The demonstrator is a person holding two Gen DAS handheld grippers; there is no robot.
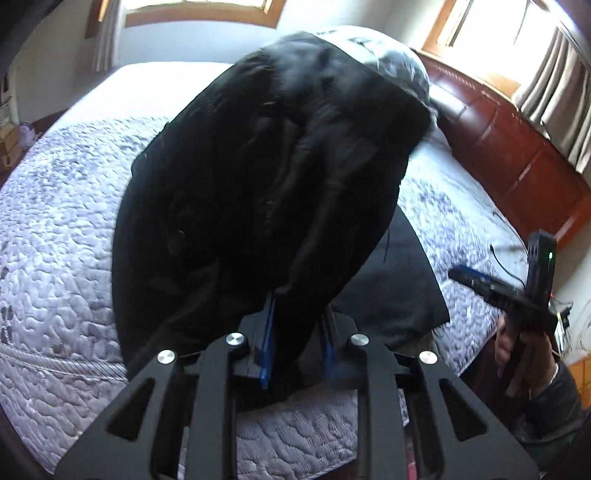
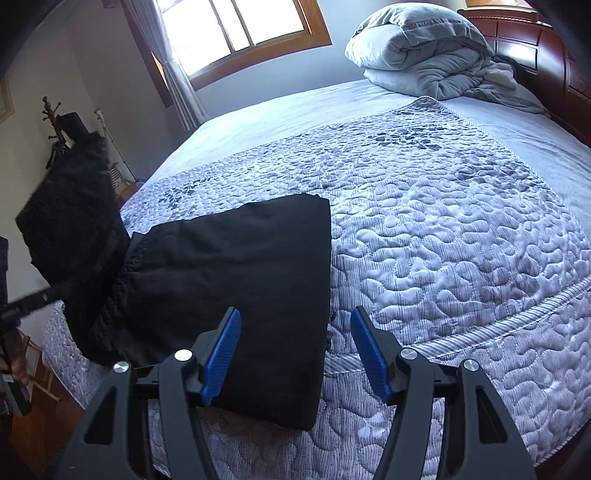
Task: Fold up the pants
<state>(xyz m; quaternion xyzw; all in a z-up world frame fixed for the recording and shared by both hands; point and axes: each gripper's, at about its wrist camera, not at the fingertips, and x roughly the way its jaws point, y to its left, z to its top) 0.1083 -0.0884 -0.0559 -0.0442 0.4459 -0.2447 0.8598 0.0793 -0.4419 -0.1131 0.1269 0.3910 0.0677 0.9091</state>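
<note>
The left gripper (image 1: 297,332) was clamped on a bunch of the black pants (image 1: 266,177), its blue pads pinching the fabric and lifting that end up off the bed so that it hung as a dark, rumpled mass in front of the camera. The right gripper (image 2: 295,350) stood with its jaws apart and nothing between them, hovering just above the near edge of the part of the pants (image 2: 236,266) that lay flat on the quilt (image 2: 443,229). That flat part looked like a tidy rectangle with a straight edge toward the middle of the bed, and a gathered, elastic-looking band ran along its left side, where the cloth rose toward the raised end. Judging from this, the folding seemed to be partway along: some of the garment was already laid smooth, while the raised end had not yet been brought over and set down, and any final squaring-up was not yet done. How many layers lay in the flat part could not be told. Farther off, a heap of grey bedding (image 2: 424,51) sat near the wooden headboard (image 2: 535,62), well apart from the pants, and a window (image 2: 240,26) lit the wall beyond the bed.
</note>
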